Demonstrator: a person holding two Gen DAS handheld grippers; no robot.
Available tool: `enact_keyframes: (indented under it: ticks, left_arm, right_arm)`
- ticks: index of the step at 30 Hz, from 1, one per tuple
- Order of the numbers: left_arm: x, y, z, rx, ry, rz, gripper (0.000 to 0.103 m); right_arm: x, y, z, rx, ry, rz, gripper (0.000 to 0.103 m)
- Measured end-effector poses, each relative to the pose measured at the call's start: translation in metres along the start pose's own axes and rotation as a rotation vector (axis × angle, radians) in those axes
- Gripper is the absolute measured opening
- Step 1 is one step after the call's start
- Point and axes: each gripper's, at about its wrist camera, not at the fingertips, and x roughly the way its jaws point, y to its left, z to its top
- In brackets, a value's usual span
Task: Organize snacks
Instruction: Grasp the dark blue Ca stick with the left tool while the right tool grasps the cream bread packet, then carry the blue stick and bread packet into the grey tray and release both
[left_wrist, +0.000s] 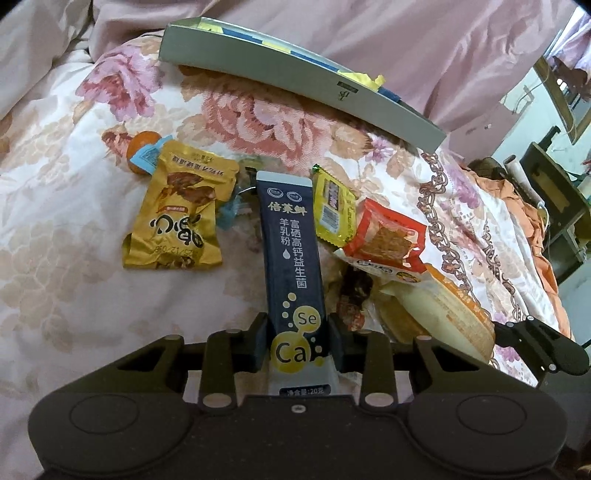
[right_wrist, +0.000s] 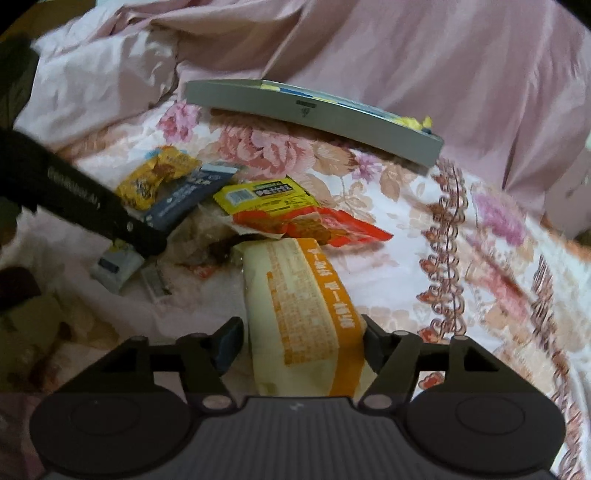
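The left gripper (left_wrist: 297, 343) had its jaws clamped on the dark blue powder sachet (left_wrist: 291, 258), which stuck out over the snack pile on the floral bedspread (left_wrist: 66, 221). The right gripper (right_wrist: 301, 347) had its jaws either side of the orange-and-cream packet (right_wrist: 306, 314), pressed against it. Beyond the pile lay the grey tray (right_wrist: 314, 114), with the gold packet (left_wrist: 181, 210) off to the left.
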Motion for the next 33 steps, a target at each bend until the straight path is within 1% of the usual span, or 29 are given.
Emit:
enact_keyframes:
  ticks: [1, 6, 10, 14, 17, 22, 26, 33]
  left_arm:
    - [0.0, 0.001, -0.001, 0.001, -0.004, -0.005, 0.035]
    - [-0.002, 0.004, -0.002, -0.014, -0.019, -0.023, 0.033]
    - [-0.004, 0.002, -0.004, -0.002, -0.035, -0.027, 0.032]
    - [-0.008, 0.0, -0.006, 0.004, -0.048, -0.036, 0.032]
    - [-0.011, -0.004, -0.007, 0.01, -0.058, -0.046, 0.032]
    - [-0.017, -0.014, -0.012, 0.036, -0.086, -0.066, 0.032]
    - [-0.021, -0.019, -0.015, 0.04, -0.109, -0.085, 0.032]
    - [-0.036, -0.021, -0.004, 0.03, -0.184, -0.098, 0.032]
  right_arm:
    - [0.0, 0.004, -0.001, -0.018, -0.004, -0.012, 0.065]
    - [-0.004, 0.019, -0.004, -0.064, -0.024, -0.075, 0.06]
    - [-0.014, 0.034, -0.008, -0.161, -0.054, -0.187, 0.058]
    - [-0.02, 0.033, -0.009, -0.18, -0.073, -0.287, 0.057]
    - [-0.024, 0.031, -0.01, -0.193, -0.108, -0.34, 0.057]
    - [-0.036, 0.036, -0.01, -0.235, -0.215, -0.37, 0.057]
    - [-0.043, 0.041, -0.008, -0.246, -0.286, -0.362, 0.058]
    - [-0.046, 0.036, -0.004, -0.211, -0.351, -0.344, 0.058]
